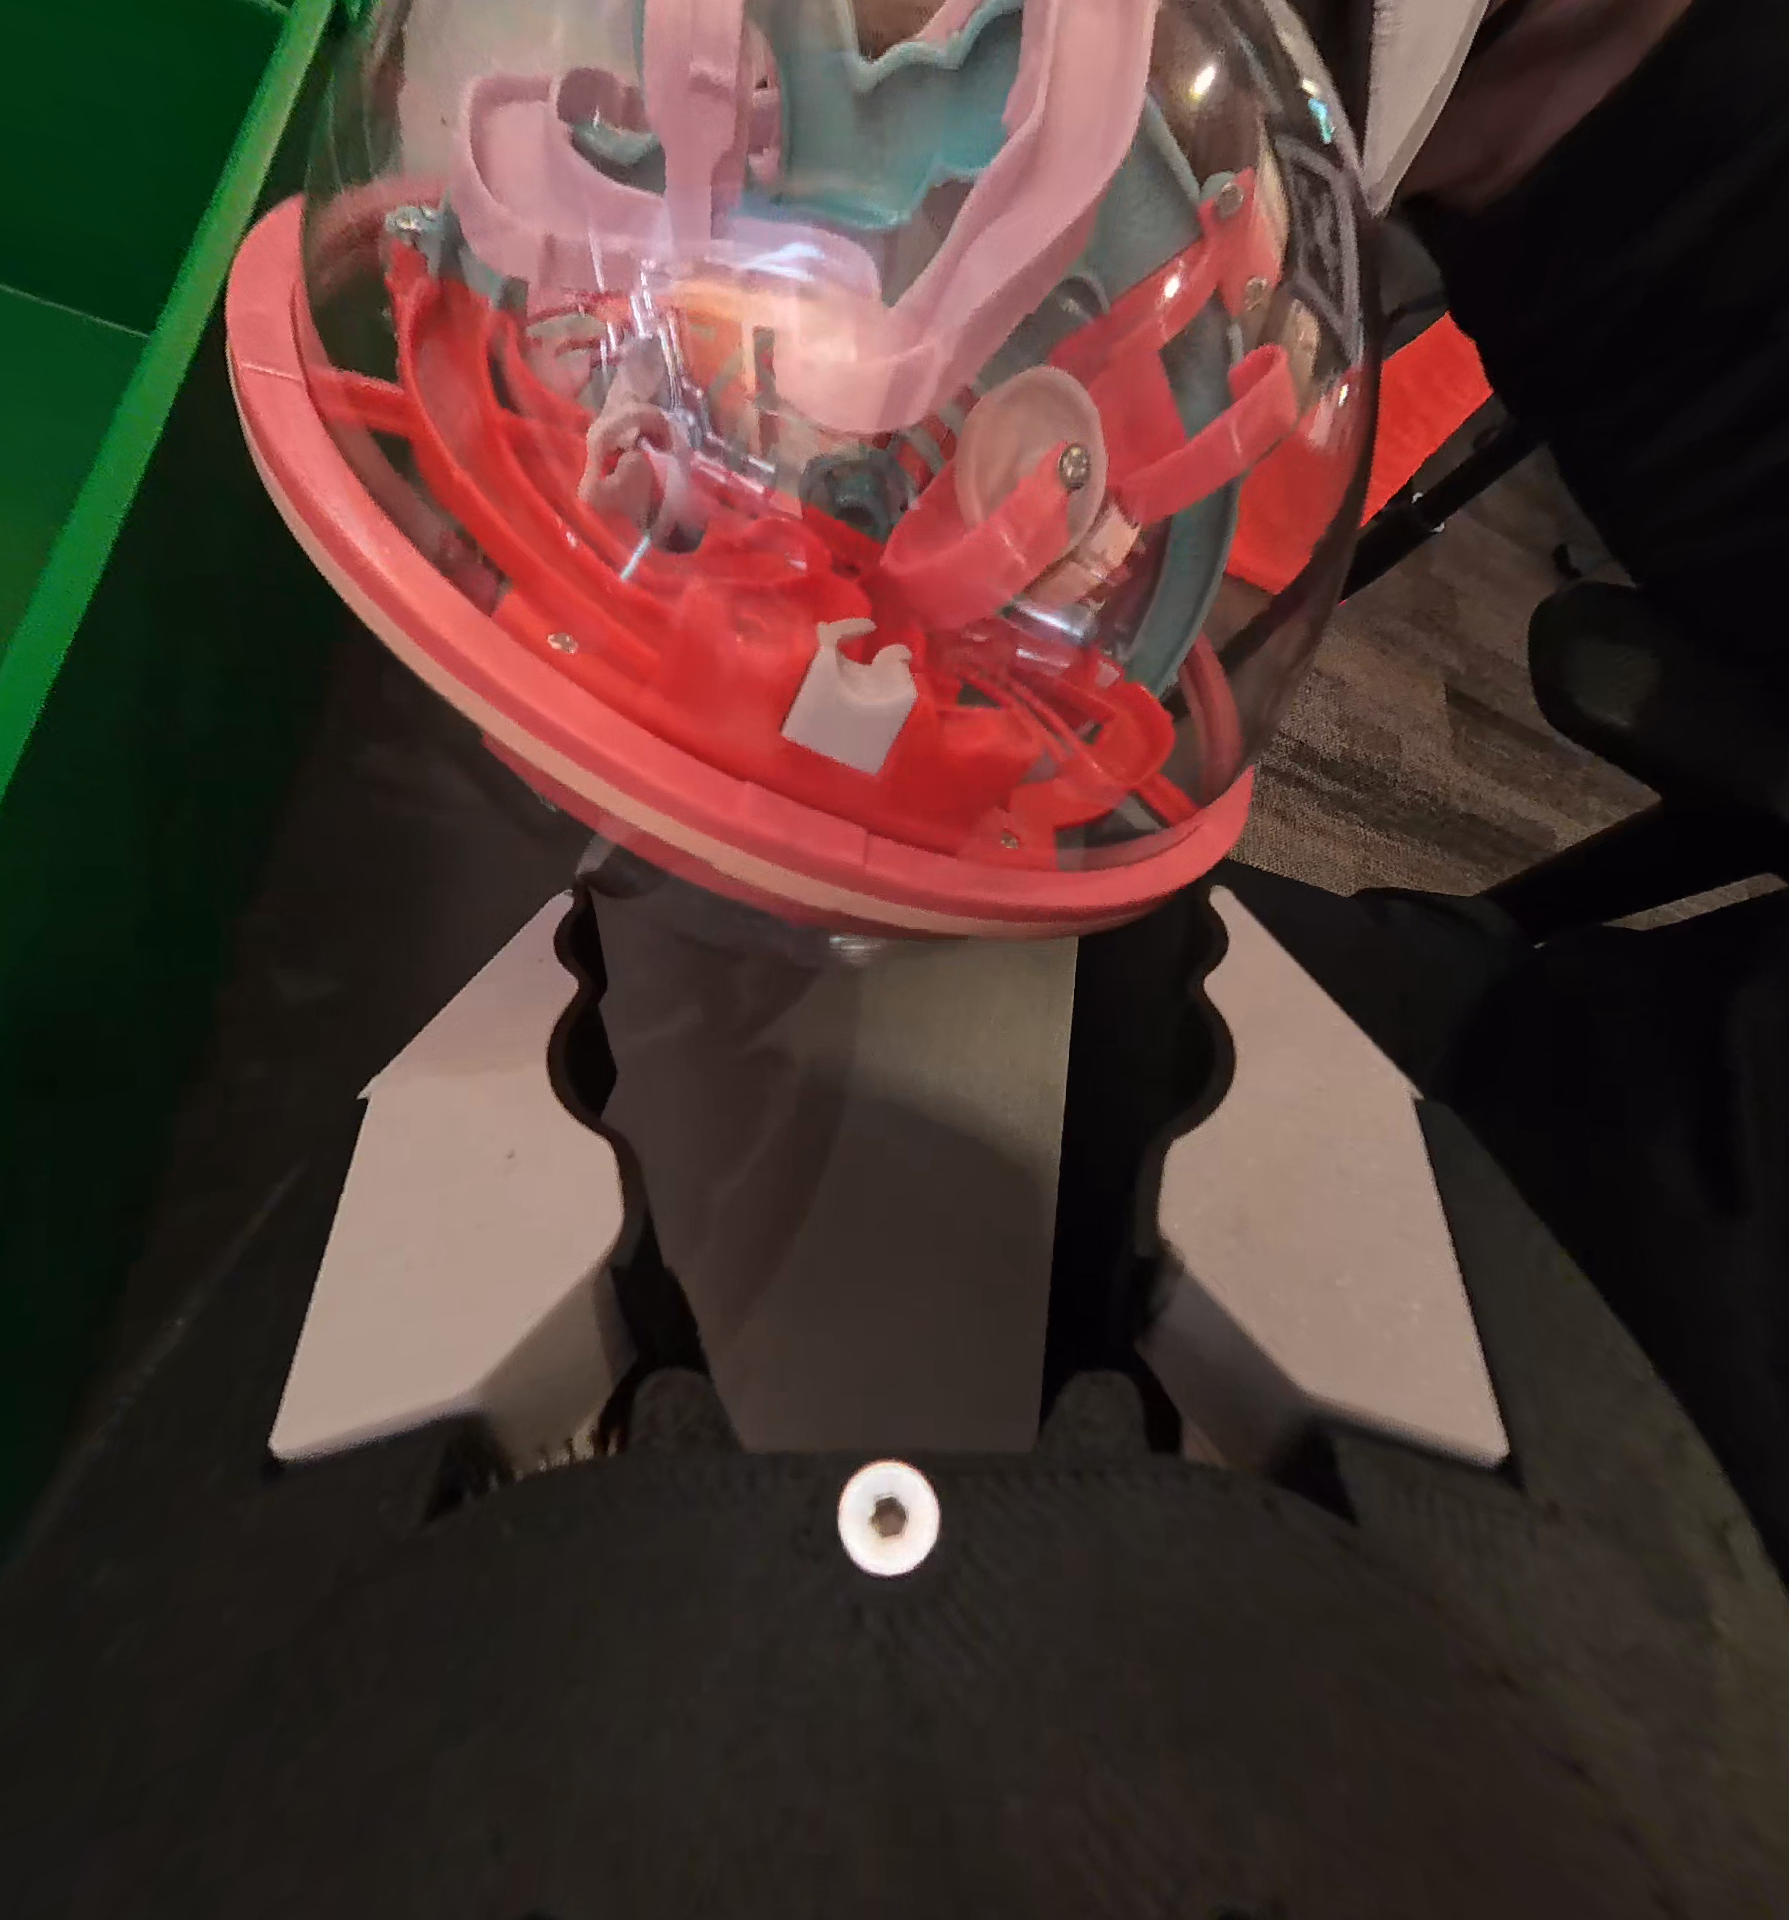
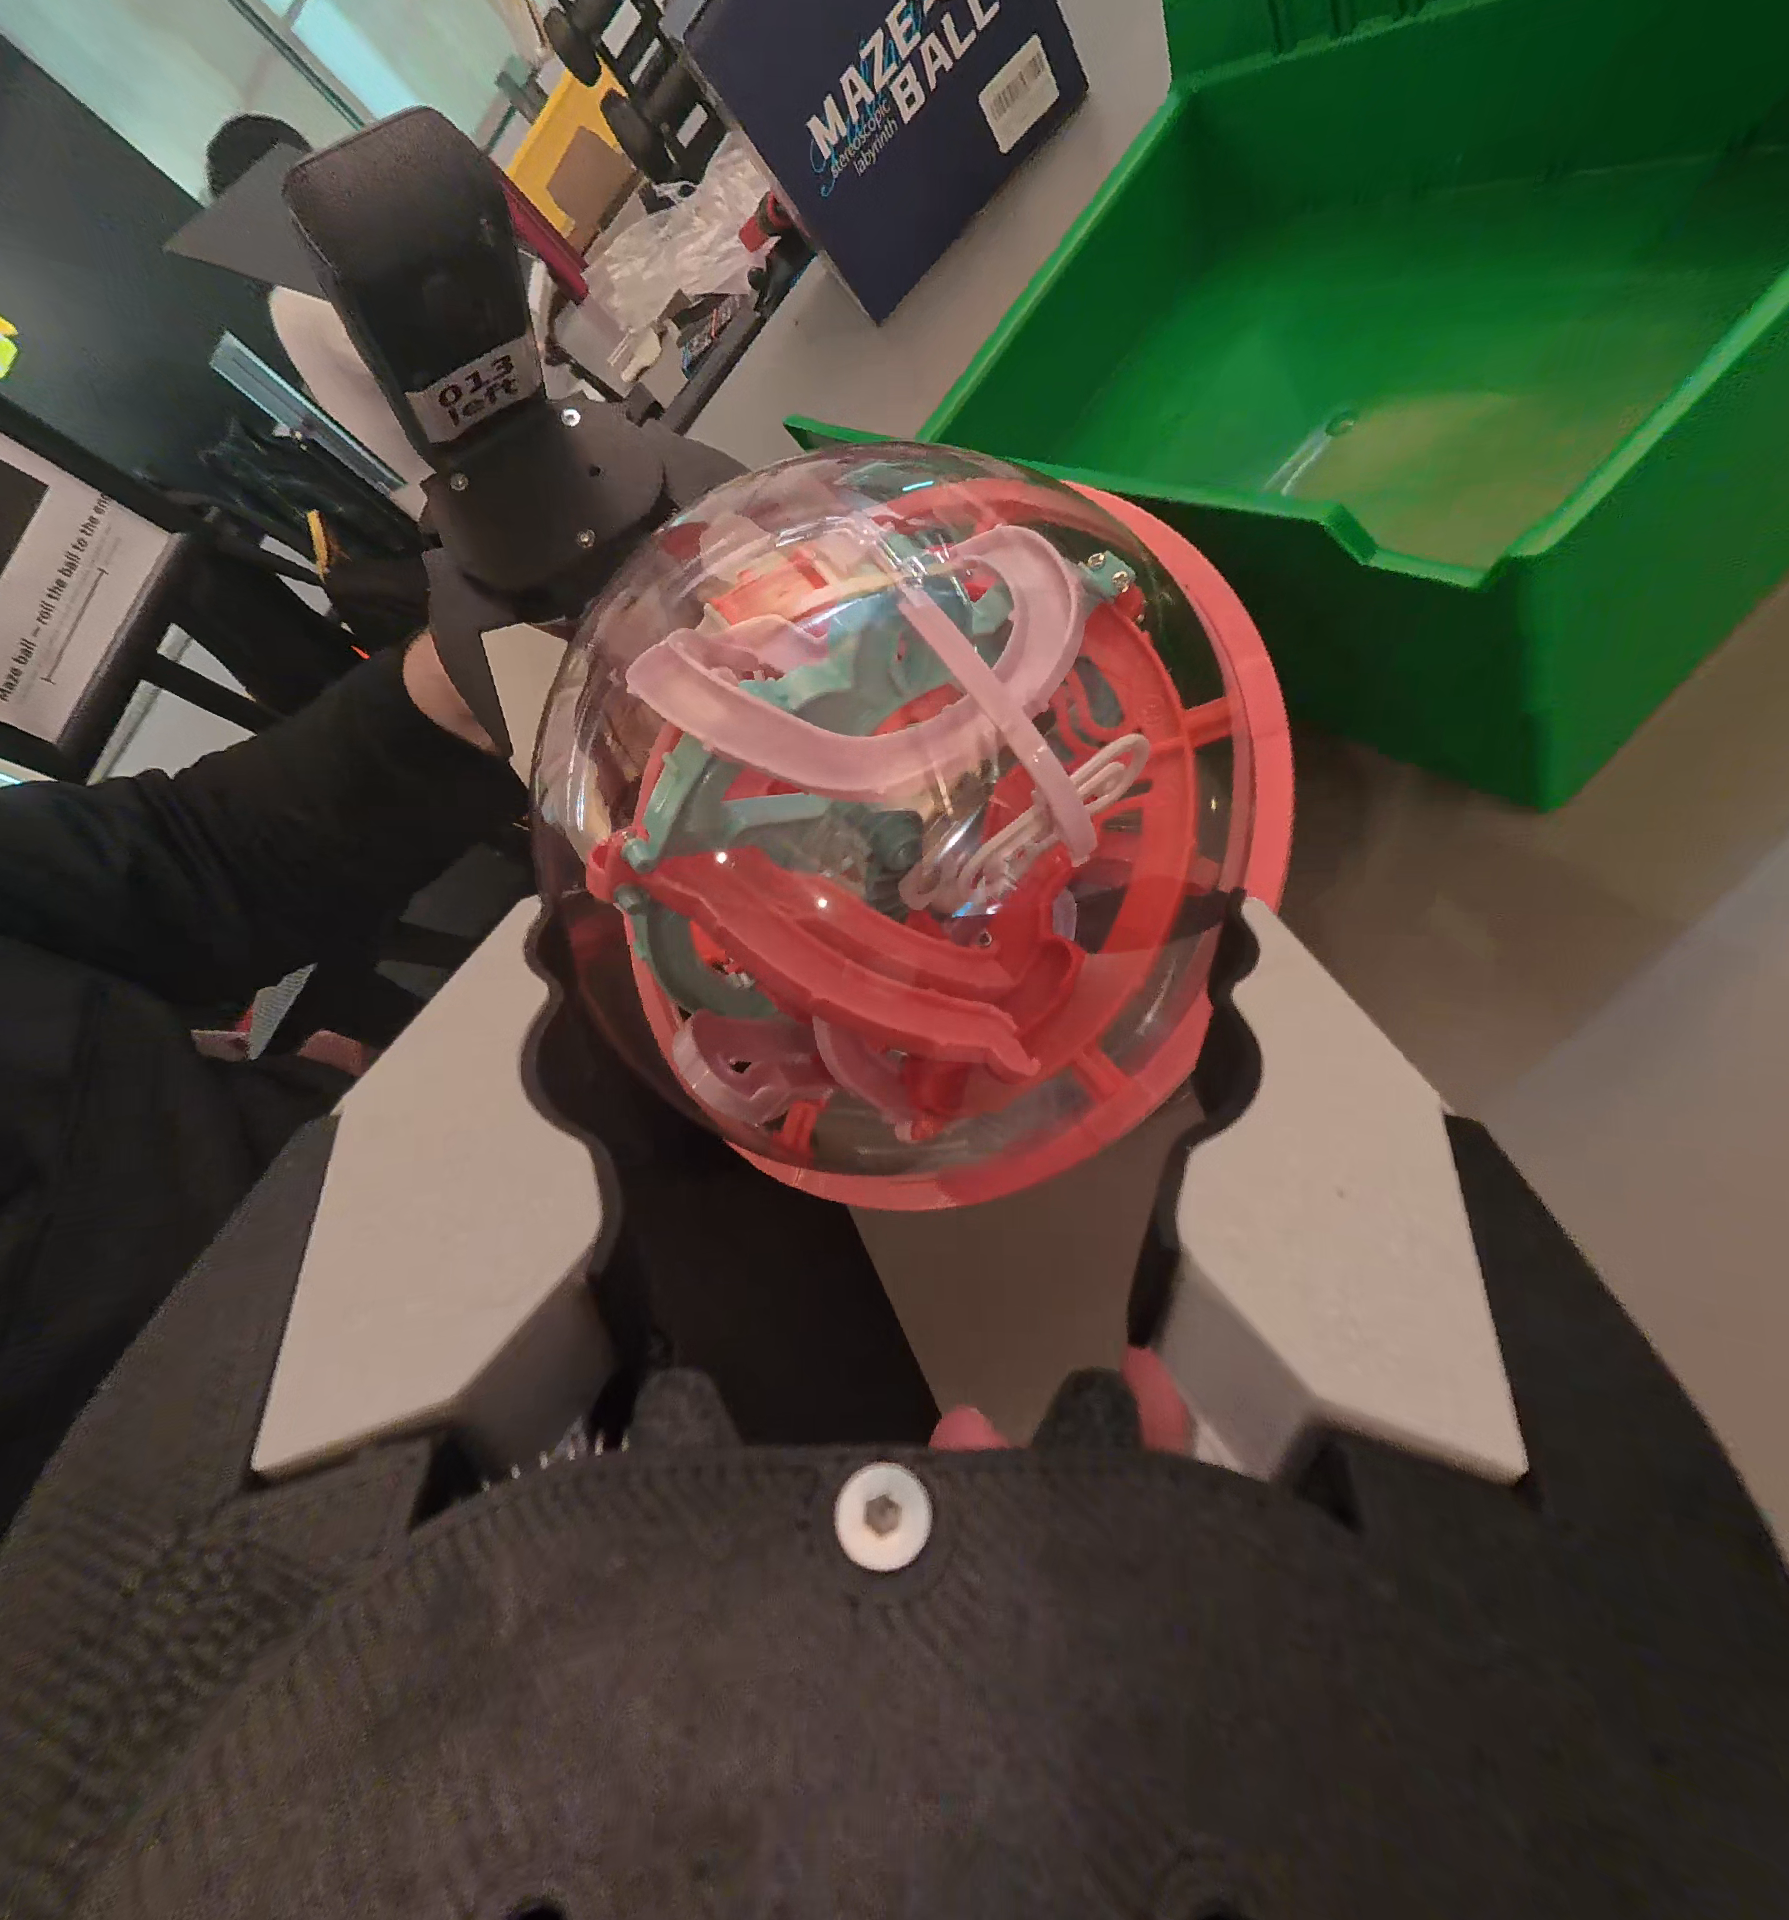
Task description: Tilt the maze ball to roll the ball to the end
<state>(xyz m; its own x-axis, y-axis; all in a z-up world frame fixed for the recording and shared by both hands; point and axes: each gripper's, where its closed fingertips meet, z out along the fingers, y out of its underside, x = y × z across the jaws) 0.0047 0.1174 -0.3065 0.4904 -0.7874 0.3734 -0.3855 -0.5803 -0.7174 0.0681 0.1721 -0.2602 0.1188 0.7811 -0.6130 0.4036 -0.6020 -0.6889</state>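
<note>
Right gripper [image 2: 890, 997] is clamped on the maze ball [image 2: 900, 831]; left gripper [image 1: 890, 935] is pinching it from ten o'clock, so tilting is shared.

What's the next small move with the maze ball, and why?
Probably a slow, slight tilt while watching for the small ball, which I cannot pick out in either view. The maze ball is held off the table between the left gripper and right gripper, its red rim already slanted.
</note>
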